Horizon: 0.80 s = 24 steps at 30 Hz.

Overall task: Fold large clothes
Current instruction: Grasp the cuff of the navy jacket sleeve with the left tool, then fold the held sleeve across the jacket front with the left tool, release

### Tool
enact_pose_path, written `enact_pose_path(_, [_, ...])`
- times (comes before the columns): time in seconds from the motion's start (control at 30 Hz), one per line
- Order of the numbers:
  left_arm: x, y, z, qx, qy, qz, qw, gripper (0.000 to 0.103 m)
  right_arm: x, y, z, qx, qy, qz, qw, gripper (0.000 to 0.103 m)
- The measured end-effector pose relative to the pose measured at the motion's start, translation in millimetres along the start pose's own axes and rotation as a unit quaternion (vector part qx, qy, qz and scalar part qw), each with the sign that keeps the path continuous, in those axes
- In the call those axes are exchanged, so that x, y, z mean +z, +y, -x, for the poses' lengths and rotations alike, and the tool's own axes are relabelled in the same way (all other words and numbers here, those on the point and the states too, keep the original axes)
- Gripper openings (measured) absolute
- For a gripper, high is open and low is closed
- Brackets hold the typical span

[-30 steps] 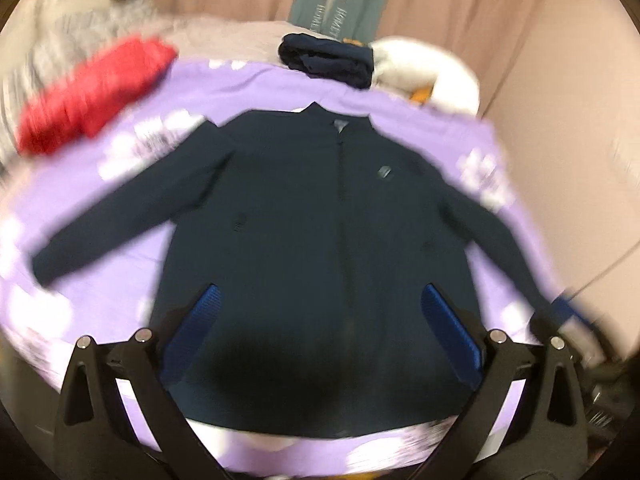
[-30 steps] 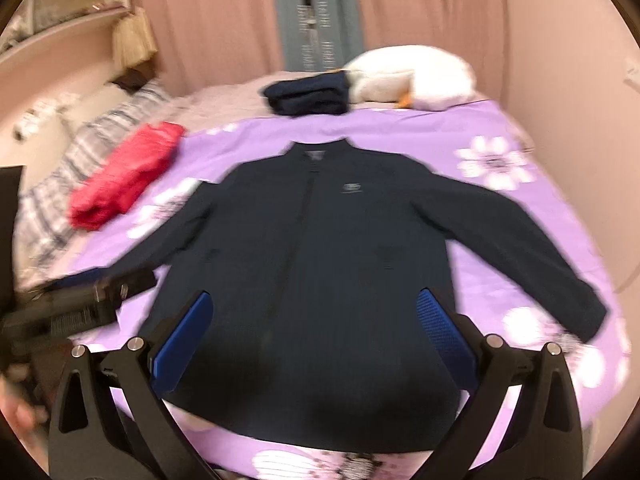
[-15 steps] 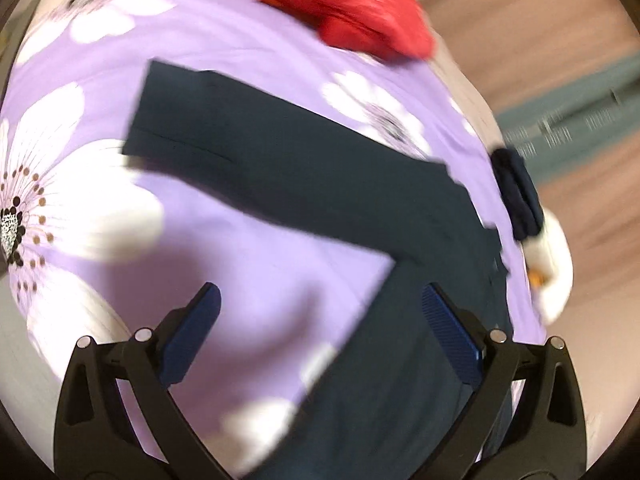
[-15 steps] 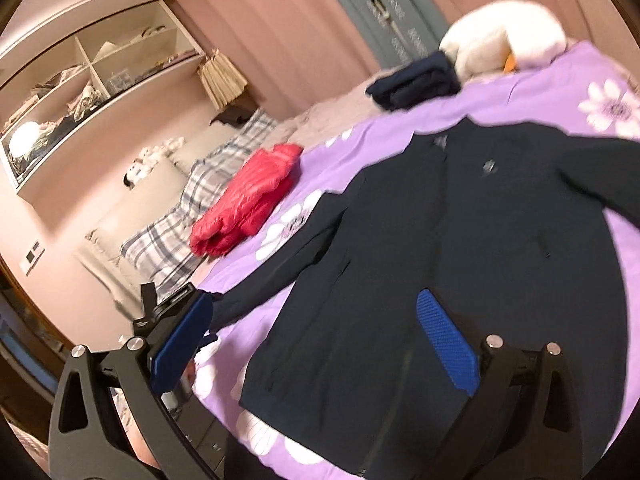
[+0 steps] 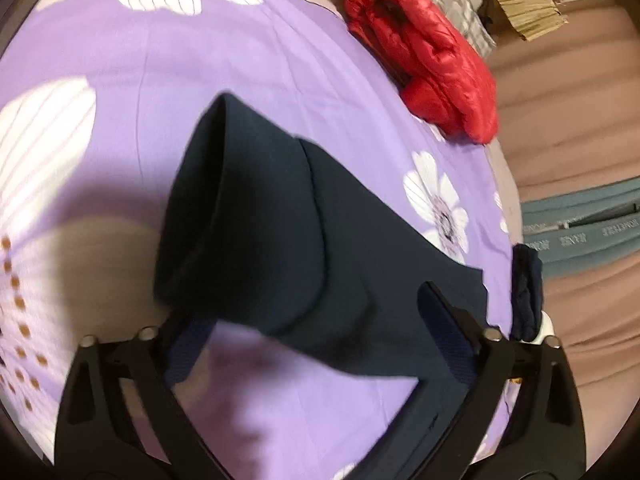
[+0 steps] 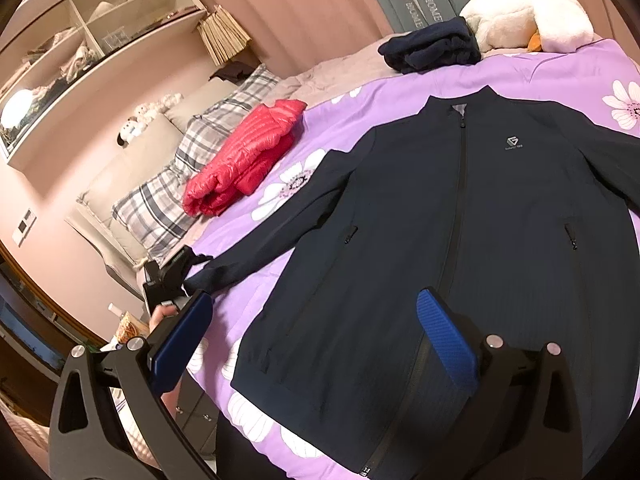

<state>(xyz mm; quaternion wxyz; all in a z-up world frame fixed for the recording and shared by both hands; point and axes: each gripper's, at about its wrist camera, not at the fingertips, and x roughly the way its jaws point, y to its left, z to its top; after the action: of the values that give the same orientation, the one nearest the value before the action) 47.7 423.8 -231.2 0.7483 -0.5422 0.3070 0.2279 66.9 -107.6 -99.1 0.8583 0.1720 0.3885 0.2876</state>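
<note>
A navy zip jacket (image 6: 460, 220) lies flat, front up, on the purple flowered bedspread (image 5: 200, 60). Its left sleeve (image 5: 280, 240) stretches out toward the bed's edge. My left gripper (image 5: 316, 312) sits low over that sleeve's cuff; its jaws are closing with the cuff between them, but the pads (image 5: 448, 328) stand clear of the cloth. In the right wrist view the left gripper (image 6: 168, 276) shows at the sleeve's end. My right gripper (image 6: 316, 300) hovers open above the jacket's lower left part, holding nothing.
A folded red puffer jacket (image 6: 244, 160) lies on the bed's left side beside plaid pillows (image 6: 192, 184). A folded navy garment (image 6: 432, 46) and a white plush (image 6: 520, 16) sit at the far end. Wall shelves (image 6: 80, 40) are at the left.
My left gripper swung from over the jacket's body to the left sleeve, rolled, and dropped close to the cuff. The right gripper turned left and sank a little.
</note>
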Motion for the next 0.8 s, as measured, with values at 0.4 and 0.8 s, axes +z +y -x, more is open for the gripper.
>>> enact_pose_path(0.4, [18.1, -13.1, -4.3, 0.053, -0.008, -0.057, 0.9969, 0.027, 2.3, 12.2, -15.4, -0.022, 0.018, 0.029, 0.999, 0.102])
enact_pose_path(0.8, [-22.3, -196.6, 62.3, 0.022, -0.113, -0.339, 0.9336, 0.022, -1.8, -3.2, -13.4, -0.03, 0.016, 0.017, 0.999, 0.102])
